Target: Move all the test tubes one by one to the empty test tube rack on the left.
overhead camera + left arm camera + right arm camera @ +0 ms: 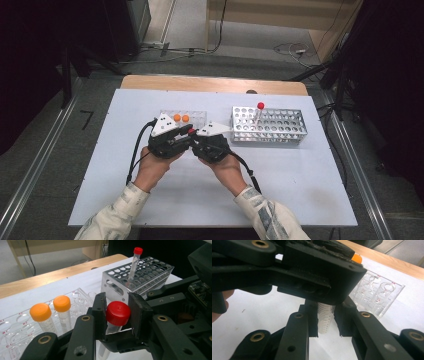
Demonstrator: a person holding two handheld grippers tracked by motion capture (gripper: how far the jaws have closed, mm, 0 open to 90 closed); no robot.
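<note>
Tabletop (150, 200): wooden, covered w/ white sheet. On it: clear plastic rack (197, 118) w/ two orange-capped tubes (181, 118), left-centre; metal perforated rack (272, 125) w/ one red-capped tube (259, 111), right.

Red cap (118, 313) between left tool (117, 312) pads.

Table (125, 200): white sheet over a light wood top.
Held tube (325, 320): clear, with fine dark graduation marks.
Held tube's cap (118, 313): red.
Clear rack (15, 340): colourless, with small red lettering at the holes.
Two tubes in the clear rack (62, 312): orange caps, clear bodies with grey graduations.
Metal rack (280, 127): silver, patterned with rows of round holes.
Tube in the metal rack (135, 262): clear with a red cap.
Left gripper (117, 315): black with brass-coloured rivets.
Right gripper (325, 322): black with brass-coloured rivets.
Plates (162, 125): pale grey with dark dots.
Sleeves (112, 217): cream with a faint grey print.
</note>
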